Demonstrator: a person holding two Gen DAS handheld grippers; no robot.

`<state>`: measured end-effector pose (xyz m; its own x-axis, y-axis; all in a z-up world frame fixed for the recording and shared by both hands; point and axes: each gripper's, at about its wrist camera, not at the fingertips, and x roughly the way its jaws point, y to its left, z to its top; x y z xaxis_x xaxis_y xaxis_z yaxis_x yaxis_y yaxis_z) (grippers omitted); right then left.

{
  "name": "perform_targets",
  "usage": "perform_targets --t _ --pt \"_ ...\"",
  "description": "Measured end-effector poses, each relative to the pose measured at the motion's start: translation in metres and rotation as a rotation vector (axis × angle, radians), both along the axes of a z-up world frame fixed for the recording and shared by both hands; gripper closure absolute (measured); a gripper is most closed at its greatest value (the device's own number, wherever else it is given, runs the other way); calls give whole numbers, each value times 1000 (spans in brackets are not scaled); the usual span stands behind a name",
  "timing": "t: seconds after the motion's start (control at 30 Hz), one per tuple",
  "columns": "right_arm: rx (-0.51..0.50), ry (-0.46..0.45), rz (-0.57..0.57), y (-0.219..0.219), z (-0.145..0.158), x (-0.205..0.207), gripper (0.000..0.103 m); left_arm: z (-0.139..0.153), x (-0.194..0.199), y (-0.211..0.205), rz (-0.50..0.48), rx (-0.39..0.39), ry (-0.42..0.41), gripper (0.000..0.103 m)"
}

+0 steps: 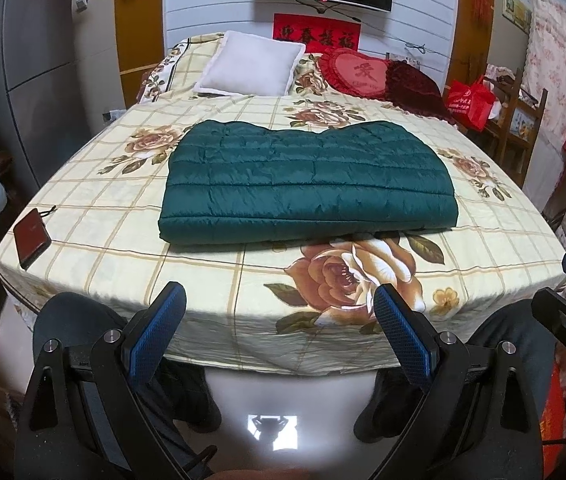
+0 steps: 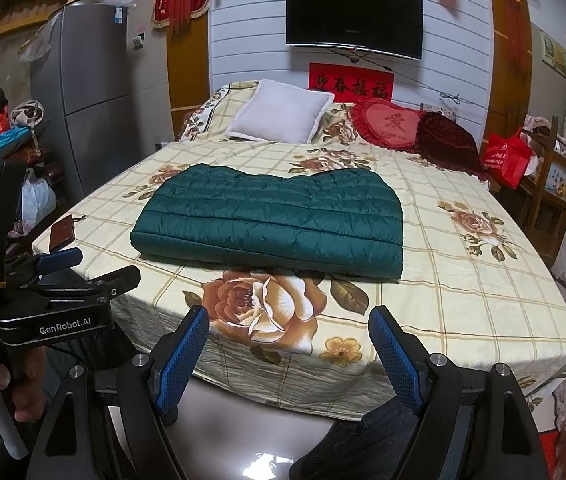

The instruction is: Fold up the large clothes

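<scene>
We are holding the left gripper [image 1: 279, 320] and right gripper [image 2: 289, 338] short of the bed [image 1: 123, 216]. Both jaws are standing wide apart, gripping nothing. The folded green jacket [image 1: 307, 184] is lying mid-bed.

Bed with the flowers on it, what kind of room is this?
Most likely a bedroom in someone's home. A big bed with a floral sheet fills it, pillows sit at its head, and a folded green quilted garment lies on top. A TV hangs on the wall.

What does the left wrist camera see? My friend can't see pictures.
A folded dark green puffy jacket lies on a bed with a rose-patterned sheet. In front, the left gripper is open and empty. A white pillow sits at the far end.
</scene>
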<state>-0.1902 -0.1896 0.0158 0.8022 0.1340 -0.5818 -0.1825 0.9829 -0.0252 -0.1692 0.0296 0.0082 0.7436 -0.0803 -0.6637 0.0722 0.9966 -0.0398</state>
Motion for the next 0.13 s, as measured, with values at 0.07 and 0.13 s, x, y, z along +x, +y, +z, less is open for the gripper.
perform_targets --t 0.07,0.13 --pt "1 1 -1 0 0 0 23 -1 -1 -1 -1 1 -3 8" --pt "0 0 0 0 0 0 23 -1 -1 -1 -3 7 -6 8"
